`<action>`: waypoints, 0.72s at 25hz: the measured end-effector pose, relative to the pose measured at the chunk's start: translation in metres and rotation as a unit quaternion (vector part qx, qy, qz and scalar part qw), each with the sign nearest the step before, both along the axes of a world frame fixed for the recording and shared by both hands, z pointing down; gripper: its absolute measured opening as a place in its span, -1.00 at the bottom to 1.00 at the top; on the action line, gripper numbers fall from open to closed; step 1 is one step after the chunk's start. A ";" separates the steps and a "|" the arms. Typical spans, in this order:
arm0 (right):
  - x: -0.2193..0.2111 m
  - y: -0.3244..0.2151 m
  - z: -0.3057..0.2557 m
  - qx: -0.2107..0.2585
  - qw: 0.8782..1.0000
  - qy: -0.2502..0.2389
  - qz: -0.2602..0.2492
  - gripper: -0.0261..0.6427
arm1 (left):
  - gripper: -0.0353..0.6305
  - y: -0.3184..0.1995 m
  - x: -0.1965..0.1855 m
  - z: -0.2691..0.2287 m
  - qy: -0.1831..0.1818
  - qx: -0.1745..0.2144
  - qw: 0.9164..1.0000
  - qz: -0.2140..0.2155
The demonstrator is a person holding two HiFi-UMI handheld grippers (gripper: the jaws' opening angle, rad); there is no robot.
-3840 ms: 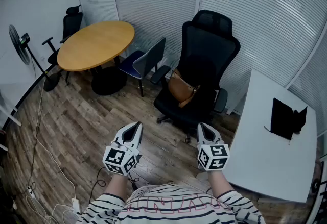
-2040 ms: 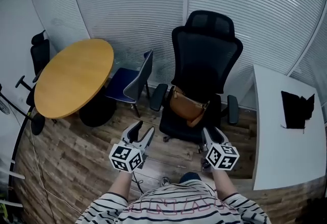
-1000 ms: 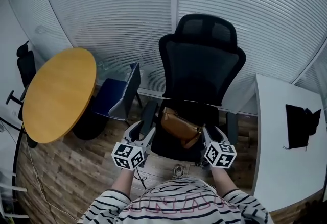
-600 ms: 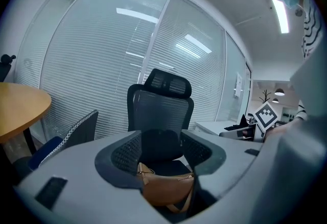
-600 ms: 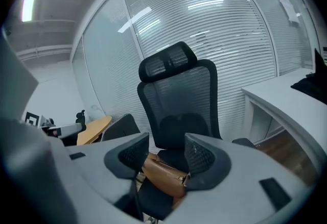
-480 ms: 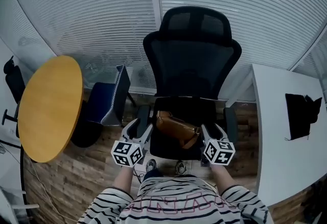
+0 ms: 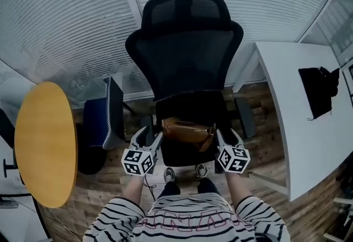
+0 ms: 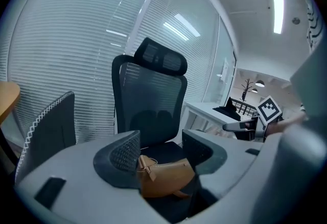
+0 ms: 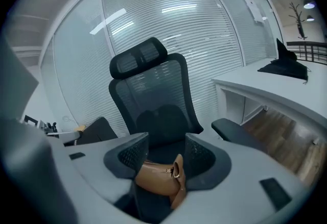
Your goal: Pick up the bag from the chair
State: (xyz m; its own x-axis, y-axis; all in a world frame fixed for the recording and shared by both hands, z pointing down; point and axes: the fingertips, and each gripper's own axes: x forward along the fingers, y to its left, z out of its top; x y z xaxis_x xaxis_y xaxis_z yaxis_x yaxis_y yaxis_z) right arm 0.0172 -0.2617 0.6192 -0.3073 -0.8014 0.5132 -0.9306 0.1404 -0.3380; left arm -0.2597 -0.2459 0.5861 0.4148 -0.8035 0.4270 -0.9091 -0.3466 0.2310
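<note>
Slatted blinds [image 7: 66, 26] behind, wood-plank floor [image 7: 105, 186] below. Far left, round wooden desk [image 7: 44, 144]. Left tool [image 7: 151, 136] wide, jaws just opening further, clear of brown bag [image 7: 187, 129]. Bag lying on black office chair [image 7: 185, 59] seat, between both tools. Right tool [image 7: 226, 137] likewise wide, just opened, gripping nothing. White desk [image 7: 298, 114] far right.

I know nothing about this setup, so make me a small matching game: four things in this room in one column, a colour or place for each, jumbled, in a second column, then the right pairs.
Things:
1. bag
2. office chair
3. round table
4. desk

Colour or place:
A. white, at the right
B. black, with a high mesh back
C. brown, lying on the seat
D. yellow-orange, at the left

Pairs: 1-C, 2-B, 3-D, 4-A
</note>
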 end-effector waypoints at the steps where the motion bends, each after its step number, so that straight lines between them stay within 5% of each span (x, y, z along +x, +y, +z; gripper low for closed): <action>1: -0.002 0.001 0.009 -0.006 1.000 0.000 0.006 -0.28 | -0.19 -0.004 0.000 0.010 0.000 -0.008 1.000 0.006; 10: -0.005 0.000 0.082 -0.033 0.999 0.004 0.042 -0.14 | -0.11 -0.025 0.011 0.097 0.007 -0.072 0.996 0.044; 18: -0.008 -0.017 0.130 -0.037 0.998 -0.020 0.055 -0.13 | -0.08 -0.050 0.008 0.151 0.024 -0.108 0.994 0.023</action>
